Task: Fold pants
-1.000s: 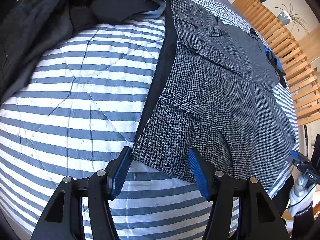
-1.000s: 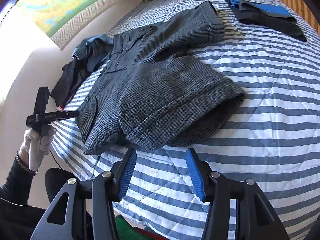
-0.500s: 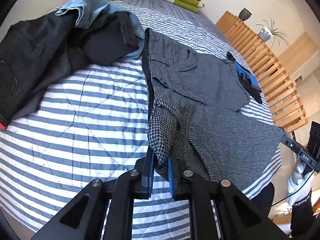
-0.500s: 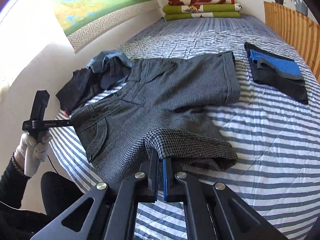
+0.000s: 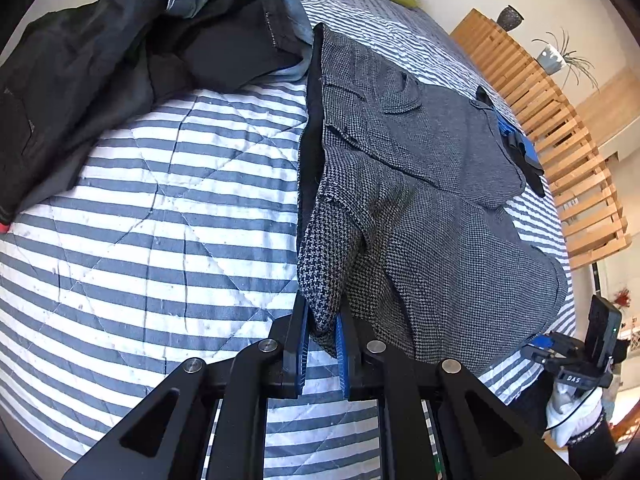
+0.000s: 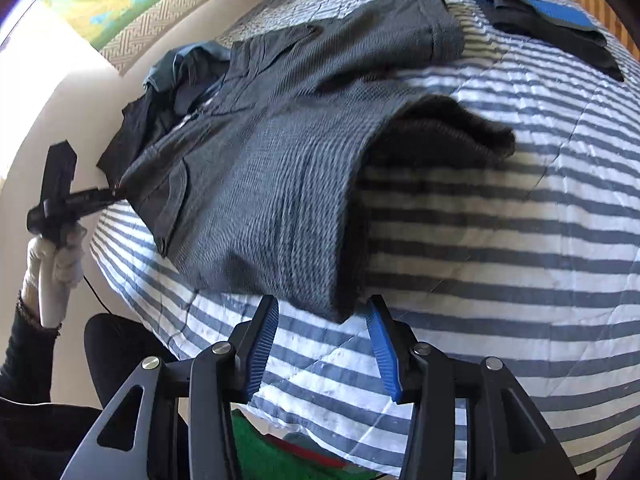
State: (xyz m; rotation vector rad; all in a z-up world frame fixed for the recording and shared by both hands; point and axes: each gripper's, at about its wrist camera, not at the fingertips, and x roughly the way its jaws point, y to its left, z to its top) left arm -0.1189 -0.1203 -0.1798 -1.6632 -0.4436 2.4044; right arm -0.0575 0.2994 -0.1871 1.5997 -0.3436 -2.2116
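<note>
Grey houndstooth shorts (image 5: 420, 200) spread on the striped quilt (image 5: 160, 220), running forward and away from both claws. Left claw (image 5: 322, 344) narrow, pinching the near waistband corner, cloth bunched between its blue pads. Right claw (image 6: 322, 350) partly wide and opening; the near leg hem (image 6: 336, 300) hangs just ahead of its pads, unpinched as far as the blurred view shows.

To fold well: get a fresh bite on that hem, lift both corners level, carry them over together so edges meet.

Hard to see: far leg end; dark clothes (image 5: 100, 72) beyond left claw; right view motion-blurred.
</note>
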